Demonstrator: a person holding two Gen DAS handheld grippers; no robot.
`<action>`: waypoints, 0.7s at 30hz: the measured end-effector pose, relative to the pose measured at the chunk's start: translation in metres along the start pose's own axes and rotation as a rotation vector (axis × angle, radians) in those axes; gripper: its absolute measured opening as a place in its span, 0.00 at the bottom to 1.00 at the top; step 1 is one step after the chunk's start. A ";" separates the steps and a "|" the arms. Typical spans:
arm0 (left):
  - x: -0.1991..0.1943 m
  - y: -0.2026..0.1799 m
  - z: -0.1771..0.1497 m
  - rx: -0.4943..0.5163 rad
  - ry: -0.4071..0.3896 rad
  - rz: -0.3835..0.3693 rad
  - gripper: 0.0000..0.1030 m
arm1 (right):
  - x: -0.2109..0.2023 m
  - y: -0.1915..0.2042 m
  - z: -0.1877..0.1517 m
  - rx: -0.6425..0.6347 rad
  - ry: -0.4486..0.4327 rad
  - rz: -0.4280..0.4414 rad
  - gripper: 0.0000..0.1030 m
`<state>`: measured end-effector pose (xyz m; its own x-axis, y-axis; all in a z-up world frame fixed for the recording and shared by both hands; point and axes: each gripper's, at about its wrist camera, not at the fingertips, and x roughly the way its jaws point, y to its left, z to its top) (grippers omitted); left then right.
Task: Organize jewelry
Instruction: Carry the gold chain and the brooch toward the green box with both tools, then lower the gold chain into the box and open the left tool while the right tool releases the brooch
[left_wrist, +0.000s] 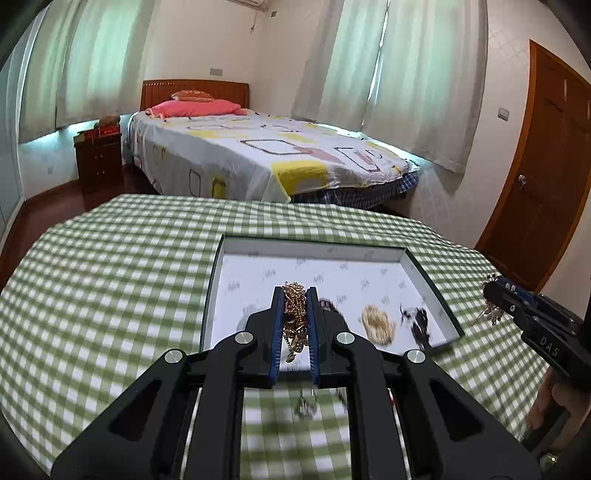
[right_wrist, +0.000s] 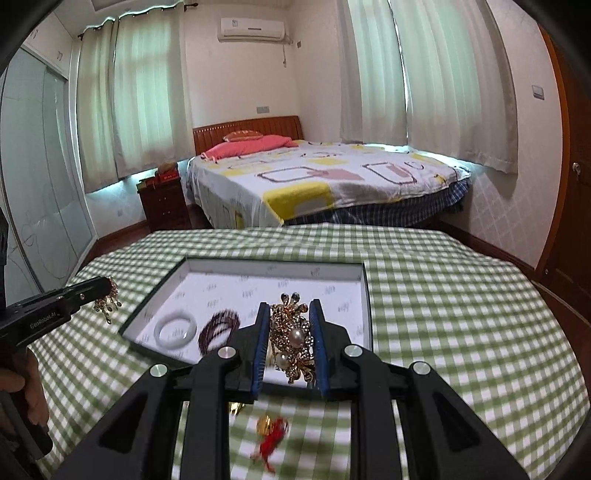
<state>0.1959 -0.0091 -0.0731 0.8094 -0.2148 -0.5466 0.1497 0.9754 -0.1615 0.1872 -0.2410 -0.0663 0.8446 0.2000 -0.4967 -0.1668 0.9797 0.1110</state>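
Observation:
My left gripper (left_wrist: 294, 291) is shut on a gold chain necklace (left_wrist: 294, 317) and holds it over the near edge of the white jewelry tray (left_wrist: 236, 251). My right gripper (right_wrist: 289, 304) is shut on a gold brooch with pearls (right_wrist: 291, 339) above the tray's near right part (right_wrist: 273, 266). In the tray lie a white bangle (right_wrist: 174, 332), a dark beaded bracelet (right_wrist: 218, 328), a pale gold piece (left_wrist: 378, 325) and a black piece (left_wrist: 419, 323). The right gripper shows at the right of the left wrist view (left_wrist: 491, 290), the left gripper at the left of the right wrist view (right_wrist: 107, 284).
A green checked cloth (left_wrist: 110, 280) covers the table. A small silver piece (left_wrist: 306, 406) and a red and gold ornament (right_wrist: 271, 437) lie blurred on the cloth in front of the tray. A bed (left_wrist: 258, 155) stands beyond the table, a wooden door (left_wrist: 546, 166) at right.

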 end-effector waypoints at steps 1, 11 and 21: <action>0.006 0.000 0.005 0.000 0.000 -0.002 0.12 | 0.004 -0.001 0.004 -0.002 -0.006 -0.002 0.22; 0.080 -0.001 0.036 0.030 0.042 0.035 0.12 | 0.060 -0.017 0.029 -0.014 -0.003 -0.006 0.22; 0.168 0.027 0.031 -0.035 0.239 0.078 0.12 | 0.124 -0.035 0.012 -0.015 0.116 -0.003 0.22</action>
<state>0.3529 -0.0171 -0.1439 0.6598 -0.1480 -0.7367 0.0684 0.9882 -0.1373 0.3036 -0.2504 -0.1214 0.7806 0.1964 -0.5933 -0.1728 0.9802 0.0971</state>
